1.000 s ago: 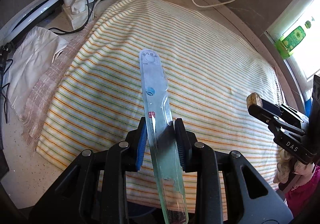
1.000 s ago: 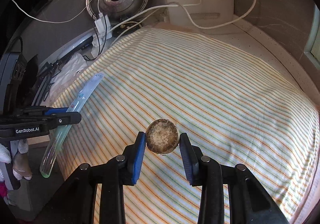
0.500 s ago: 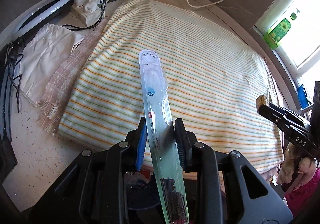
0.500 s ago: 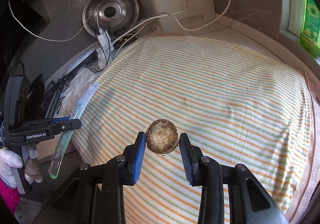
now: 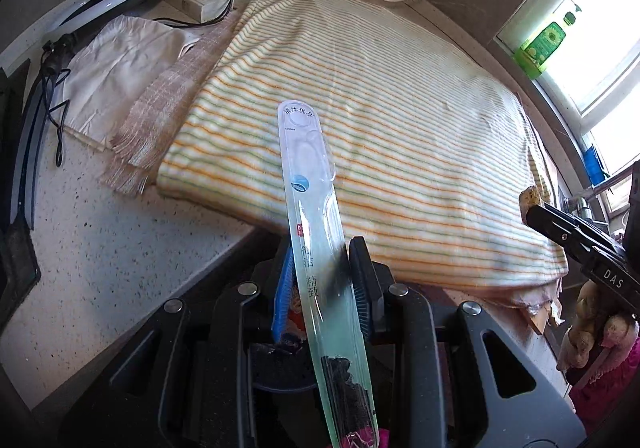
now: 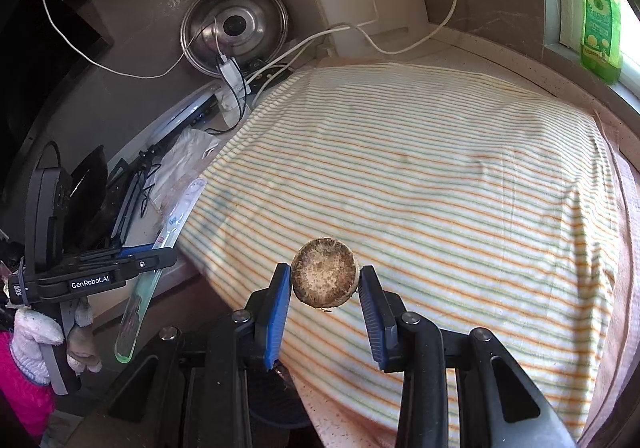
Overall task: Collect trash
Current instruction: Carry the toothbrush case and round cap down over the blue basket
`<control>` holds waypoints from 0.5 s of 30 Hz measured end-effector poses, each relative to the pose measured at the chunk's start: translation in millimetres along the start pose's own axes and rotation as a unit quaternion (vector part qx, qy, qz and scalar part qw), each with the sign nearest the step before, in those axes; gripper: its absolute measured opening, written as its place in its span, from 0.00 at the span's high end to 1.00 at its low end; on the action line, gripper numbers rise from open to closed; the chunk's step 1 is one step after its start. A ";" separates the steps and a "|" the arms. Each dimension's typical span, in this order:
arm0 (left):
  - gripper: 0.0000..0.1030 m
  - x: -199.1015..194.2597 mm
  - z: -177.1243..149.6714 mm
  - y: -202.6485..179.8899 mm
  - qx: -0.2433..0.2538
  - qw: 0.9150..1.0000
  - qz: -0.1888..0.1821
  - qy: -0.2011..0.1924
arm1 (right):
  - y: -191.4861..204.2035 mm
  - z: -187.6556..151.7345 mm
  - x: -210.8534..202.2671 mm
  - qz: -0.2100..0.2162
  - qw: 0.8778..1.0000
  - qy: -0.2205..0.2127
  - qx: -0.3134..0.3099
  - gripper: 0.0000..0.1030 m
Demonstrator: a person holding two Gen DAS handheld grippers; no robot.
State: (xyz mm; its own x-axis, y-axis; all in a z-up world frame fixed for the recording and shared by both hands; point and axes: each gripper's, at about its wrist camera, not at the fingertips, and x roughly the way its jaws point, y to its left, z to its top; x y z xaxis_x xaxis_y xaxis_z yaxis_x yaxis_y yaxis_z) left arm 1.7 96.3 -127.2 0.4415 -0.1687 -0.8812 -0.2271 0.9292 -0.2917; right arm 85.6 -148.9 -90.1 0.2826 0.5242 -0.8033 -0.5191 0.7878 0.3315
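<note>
Both grippers have pulled back from over the striped cloth point(image 5: 380, 96) toward the front edge of the speckled counter point(image 5: 100, 248), and dark space now shows below them. The left gripper point(image 5: 322, 284) is clamped on the long clear plastic toothbrush package point(image 5: 310, 184), and the right gripper point(image 6: 324, 288) squeezes the round brown corn cob piece point(image 6: 324, 278). Both pieces of trash are off the counter, so dropping them in a bin probably comes next.

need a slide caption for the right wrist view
Right claw grips a round brown cork-like disc above the striped cloth; left claw holds clear toothbrush packaging.
</note>
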 end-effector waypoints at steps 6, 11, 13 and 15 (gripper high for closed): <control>0.74 -5.5 -25.4 12.7 0.002 1.000 -0.004 0.010 | 21.3 -22.9 -1.7 0.005 1.000 0.006 0.006 0.66; 0.74 -4.5 -46.9 20.6 0.004 1.000 -0.010 0.024 | 40.9 -41.1 -0.2 0.009 1.000 0.012 0.007 0.66; 0.74 -3.5 -55.5 23.3 0.005 0.999 -0.013 0.029 | 48.8 -49.2 0.1 0.010 1.000 0.014 0.009 0.66; 0.74 -1.9 -63.1 25.3 0.007 0.999 -0.015 0.035 | 55.4 -56.3 2.1 0.011 1.000 0.018 0.010 0.66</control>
State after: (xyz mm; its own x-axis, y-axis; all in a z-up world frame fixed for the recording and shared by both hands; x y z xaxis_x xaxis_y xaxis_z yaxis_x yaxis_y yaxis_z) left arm -59.7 99.4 -156.4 0.3859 -0.2181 -0.8964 -0.2026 0.9279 -0.3130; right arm 12.0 -122.3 -101.3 0.2425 0.5300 -0.8126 -0.5080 0.7829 0.3591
